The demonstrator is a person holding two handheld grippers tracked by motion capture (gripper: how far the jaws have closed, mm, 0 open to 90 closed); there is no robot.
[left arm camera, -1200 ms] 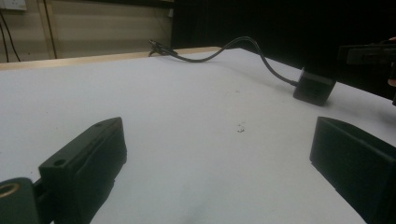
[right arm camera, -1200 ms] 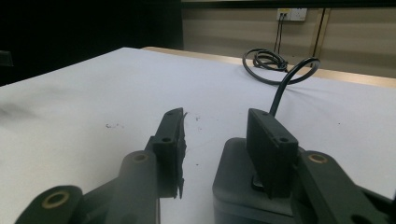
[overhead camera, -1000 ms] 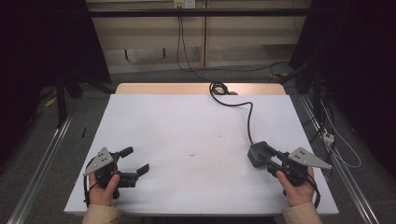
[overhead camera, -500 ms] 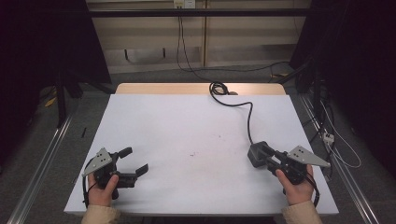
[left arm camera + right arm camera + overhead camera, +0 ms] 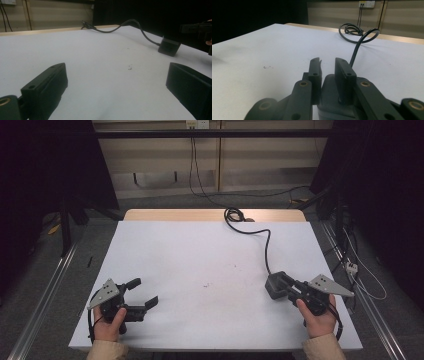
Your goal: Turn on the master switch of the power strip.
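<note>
While our right gripper (image 5: pixel 287 287) has been closing its fingers onto the black adapter (image 5: pixel 274 285), our left gripper's (image 5: pixel 141 293) fingers stand apart; the right gripper view shows its cable (image 5: pixel 355 53) running toward upper right.

My right gripper (image 5: pixel 328 65) is matt black plastic, its jaws smooth with small screw holes, brass-coloured rings at the pivots. The adapter block (image 5: pixel 276 285) between them looks the same dull dark plastic, its cable (image 5: pixel 266 240) smooth, rubbery black. The table (image 5: pixel 200 255) wears a white matt sheet, faintly scuffed, with pale bare wood along the far edge. My left gripper (image 5: pixel 142 293) carries a flat grey plate.
</note>
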